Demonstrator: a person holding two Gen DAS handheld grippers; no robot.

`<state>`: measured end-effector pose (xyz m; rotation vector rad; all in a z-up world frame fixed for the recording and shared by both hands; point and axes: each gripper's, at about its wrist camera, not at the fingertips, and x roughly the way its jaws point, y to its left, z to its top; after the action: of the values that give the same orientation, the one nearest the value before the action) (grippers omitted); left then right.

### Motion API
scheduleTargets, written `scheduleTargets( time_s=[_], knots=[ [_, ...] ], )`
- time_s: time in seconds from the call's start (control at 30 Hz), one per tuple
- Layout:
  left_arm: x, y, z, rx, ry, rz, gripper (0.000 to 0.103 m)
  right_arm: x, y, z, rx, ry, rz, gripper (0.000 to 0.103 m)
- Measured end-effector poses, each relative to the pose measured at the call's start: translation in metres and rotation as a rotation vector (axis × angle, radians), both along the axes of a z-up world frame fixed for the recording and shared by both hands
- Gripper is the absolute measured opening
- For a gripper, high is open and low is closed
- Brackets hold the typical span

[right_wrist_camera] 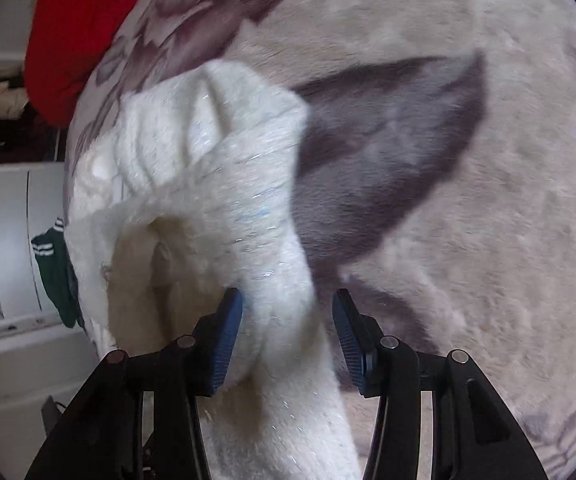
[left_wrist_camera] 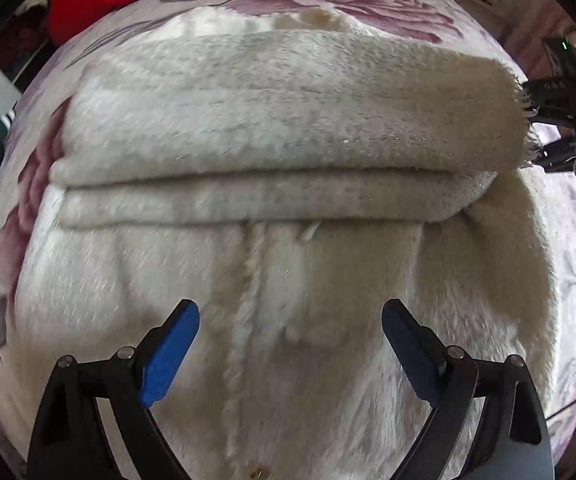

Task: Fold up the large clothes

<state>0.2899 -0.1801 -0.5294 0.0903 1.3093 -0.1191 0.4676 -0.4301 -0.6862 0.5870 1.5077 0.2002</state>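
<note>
Blue-padded left gripper (left_wrist_camera: 290, 354) hangs spread wide and empty over the fluffy cream-white fleece garment (left_wrist_camera: 256, 152) lying part-folded on the flower-print plush blanket (left_wrist_camera: 352, 4), while the right gripper (right_wrist_camera: 288, 344) stands half-spread around the garment's sleeve end, right pad clear of it.

My left gripper (left_wrist_camera: 290, 320) points steeply down, jaws spread wide with nothing between them. My right gripper (right_wrist_camera: 287, 324) stands half open, low in its frame.
</note>
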Motion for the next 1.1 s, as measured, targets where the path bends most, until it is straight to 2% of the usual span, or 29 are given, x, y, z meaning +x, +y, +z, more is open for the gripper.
scheduleTargets(
  time_s=[0.03, 0.1, 0.13, 0.17, 0.23, 0.3, 0.4, 0.43, 0.5, 0.57, 0.63, 0.67, 0.7, 0.73, 0.83, 0.87, 0.9, 0.93, 0.97, 1.0, 1.07, 1.1],
  knots=[
    [0.003, -0.003, -0.003, 0.009, 0.004, -0.006, 0.093, 0.001, 0.007, -0.002, -0.022, -0.008, 0.025, 0.050],
    [0.007, -0.010, -0.013, 0.035, 0.020, -0.021, 0.093, 0.003, 0.018, -0.008, -0.073, -0.029, 0.046, 0.032],
    [0.008, -0.013, -0.018, 0.042, 0.033, -0.025, 0.093, 0.005, 0.022, -0.009, -0.102, -0.040, 0.059, 0.017],
    [0.009, -0.013, -0.023, 0.056, 0.046, -0.026, 0.093, 0.006, 0.024, -0.007, -0.149, -0.045, 0.066, 0.011],
    [0.010, -0.009, -0.029, 0.066, 0.062, -0.024, 0.093, 0.009, 0.020, -0.004, -0.202, -0.061, 0.019, 0.009],
    [0.009, -0.005, -0.030, 0.065, 0.066, -0.018, 0.093, 0.003, 0.006, -0.002, -0.199, -0.058, -0.047, 0.007],
    [0.011, -0.002, -0.027, 0.057, 0.074, -0.017, 0.093, -0.007, -0.014, 0.004, 0.004, -0.050, -0.133, 0.009],
    [0.013, -0.002, -0.025, 0.048, 0.077, -0.014, 0.093, -0.011, -0.017, 0.007, 0.033, -0.049, -0.143, 0.011],
    [0.017, 0.000, -0.017, 0.018, 0.073, 0.005, 0.093, -0.017, -0.021, 0.015, 0.027, -0.050, -0.130, 0.019],
    [0.021, 0.001, -0.011, -0.016, 0.070, 0.016, 0.093, -0.018, -0.015, 0.014, 0.009, -0.048, -0.083, 0.034],
    [0.025, -0.003, -0.008, -0.026, 0.063, 0.013, 0.093, -0.024, -0.009, 0.003, -0.028, -0.024, -0.022, 0.034],
    [0.028, -0.006, -0.008, -0.029, 0.063, 0.008, 0.093, -0.023, -0.002, -0.004, -0.047, -0.024, 0.006, 0.033],
    [0.030, -0.009, -0.009, -0.030, 0.068, 0.003, 0.093, -0.023, 0.004, -0.007, -0.053, -0.028, 0.020, 0.028],
    [0.032, -0.010, -0.010, -0.036, 0.071, 0.001, 0.093, -0.023, 0.006, -0.009, -0.128, -0.034, 0.018, 0.002],
    [0.042, -0.011, -0.008, -0.091, 0.083, 0.027, 0.093, -0.031, -0.029, -0.002, -0.296, -0.052, -0.161, 0.000],
    [0.043, -0.011, -0.008, -0.109, 0.089, 0.038, 0.093, -0.035, -0.048, -0.004, -0.286, -0.036, -0.232, 0.000],
    [0.048, -0.008, -0.008, -0.160, 0.107, 0.062, 0.093, -0.042, -0.070, -0.013, -0.172, 0.003, -0.298, 0.000],
    [0.052, -0.005, -0.009, -0.220, 0.127, 0.089, 0.093, -0.046, -0.077, -0.017, -0.071, 0.016, -0.302, 0.000],
    [0.058, 0.000, -0.012, -0.309, 0.160, 0.134, 0.093, -0.049, -0.080, -0.016, -0.026, 0.013, -0.288, 0.000],
    [0.064, 0.008, -0.022, -0.455, 0.222, 0.204, 0.093, -0.053, -0.078, -0.010, -0.038, 0.000, -0.254, 0.000],
    [0.064, 0.009, -0.045, -0.658, 0.305, 0.353, 0.093, -0.060, -0.075, 0.000, -0.052, -0.008, -0.173, 0.001],
    [0.070, 0.014, -0.057, -0.741, 0.312, 0.428, 0.093, -0.064, -0.072, 0.003, -0.041, -0.007, -0.154, 0.002]
  ],
)
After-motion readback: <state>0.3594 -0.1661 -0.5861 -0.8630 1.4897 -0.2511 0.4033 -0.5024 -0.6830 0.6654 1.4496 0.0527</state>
